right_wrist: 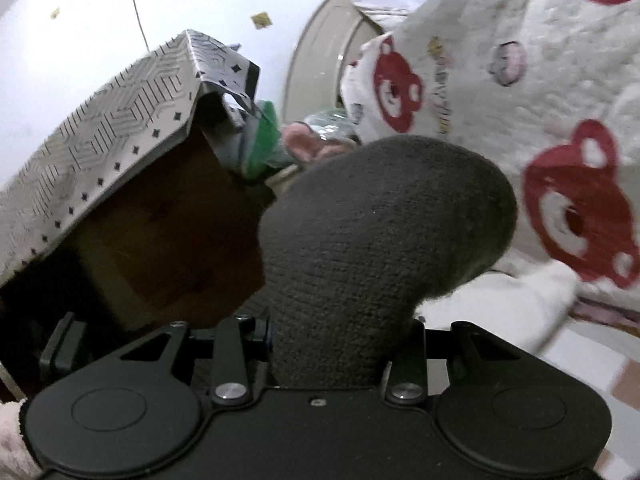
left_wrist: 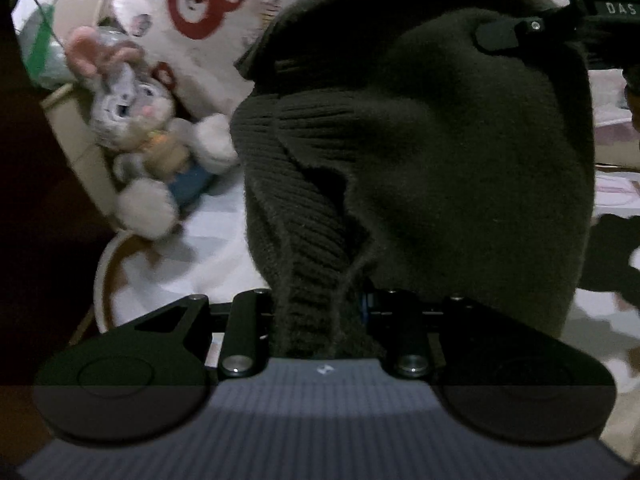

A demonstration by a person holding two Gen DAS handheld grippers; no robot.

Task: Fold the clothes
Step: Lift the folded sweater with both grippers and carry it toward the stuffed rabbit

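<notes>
The dark knitted garment (left_wrist: pixel 460 160) hangs in front of the white blanket with red bears (left_wrist: pixel 200 4), lifted off the surface below. Its colour is a very dark green-grey. One edge has a ribbed band, which falls in loose folds on the side nearer the blanket's lower corner. In the right wrist view a rounded lump of the same garment (right_wrist: pixel 380 232) bulges upward, just beside the blanket.

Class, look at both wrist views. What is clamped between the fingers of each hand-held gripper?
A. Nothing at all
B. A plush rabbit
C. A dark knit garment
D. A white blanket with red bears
C: the dark knit garment runs up from between the fingers of the left hand-held gripper, and bunches out of the right hand-held gripper.
</notes>
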